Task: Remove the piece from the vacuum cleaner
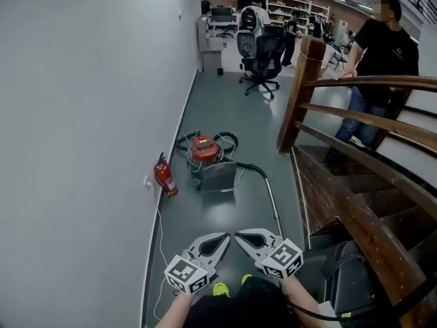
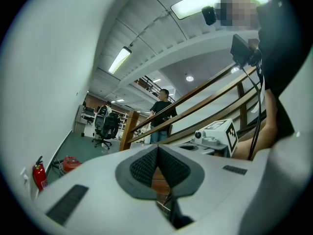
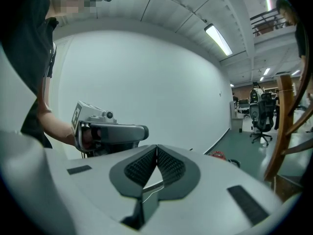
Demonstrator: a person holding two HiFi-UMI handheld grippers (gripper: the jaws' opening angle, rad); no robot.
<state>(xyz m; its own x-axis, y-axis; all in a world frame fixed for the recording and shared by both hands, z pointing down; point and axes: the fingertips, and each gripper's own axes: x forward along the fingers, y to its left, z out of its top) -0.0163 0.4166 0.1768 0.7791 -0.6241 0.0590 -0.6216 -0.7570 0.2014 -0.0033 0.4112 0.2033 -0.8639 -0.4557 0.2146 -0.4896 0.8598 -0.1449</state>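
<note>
Head view: my left gripper and right gripper are both pressed together, empty. On the vacuum cleaner, the metal wand looks stiff, light and slippery; I would grip it near the hose joint.

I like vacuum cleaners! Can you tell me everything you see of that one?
The vacuum cleaner stands upright on the floor near the white wall, beside a red fire extinguisher. It has a round red top over a shiny grey body. A dark hose curves from it into a thin metal tube lying along the floor. Cables loop behind it. Nobody touches it.
</note>
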